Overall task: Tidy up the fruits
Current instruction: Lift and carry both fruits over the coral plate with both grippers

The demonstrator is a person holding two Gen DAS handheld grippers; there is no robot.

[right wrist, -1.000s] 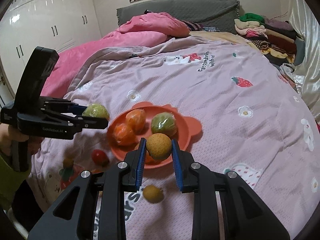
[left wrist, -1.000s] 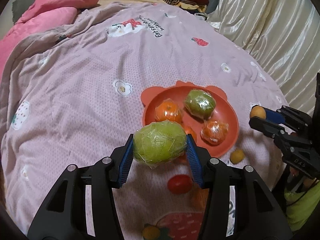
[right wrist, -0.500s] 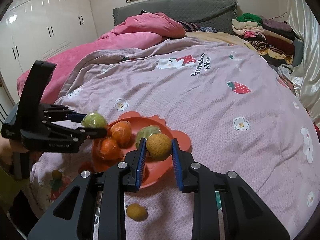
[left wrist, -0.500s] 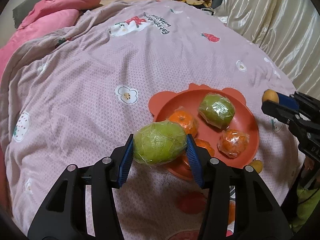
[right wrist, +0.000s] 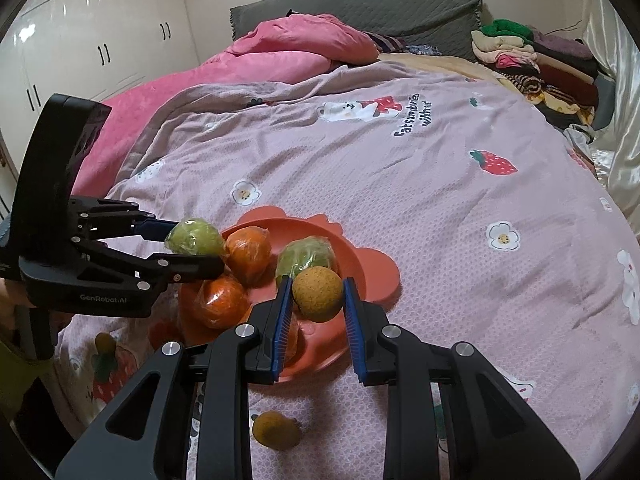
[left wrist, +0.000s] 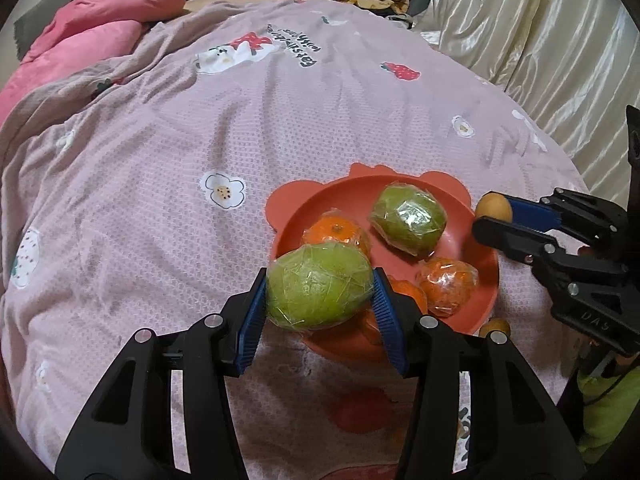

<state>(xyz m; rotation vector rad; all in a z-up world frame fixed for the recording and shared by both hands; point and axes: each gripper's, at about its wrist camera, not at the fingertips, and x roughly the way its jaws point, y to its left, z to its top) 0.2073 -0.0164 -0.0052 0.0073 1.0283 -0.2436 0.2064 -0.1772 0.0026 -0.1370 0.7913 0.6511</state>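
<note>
Black left gripper (right wrist: pixel 192 246), marked "GenRobot.AI", clamps a film-wrapped green fruit (right wrist: pixel 195 237) over the orange plate (right wrist: pixel 372 280) rim; right gripper (right wrist: pixel 316 300) pinches a small brown fruit (right wrist: pixel 318 293) above that plate. Quilt (right wrist: pixel 400 184) lettering is partly legible; a reddish fruit (left wrist: pixel 362 410) under the left gripper is blurred

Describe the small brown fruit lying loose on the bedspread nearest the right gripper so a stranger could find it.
Start at the orange plate on the pink bedspread. Come off its near rim toward the right gripper, to the small brown fruit lying alone on the cloth. Unlike the round one clamped in that gripper, it is free, unwrapped, and off the plate.
</note>
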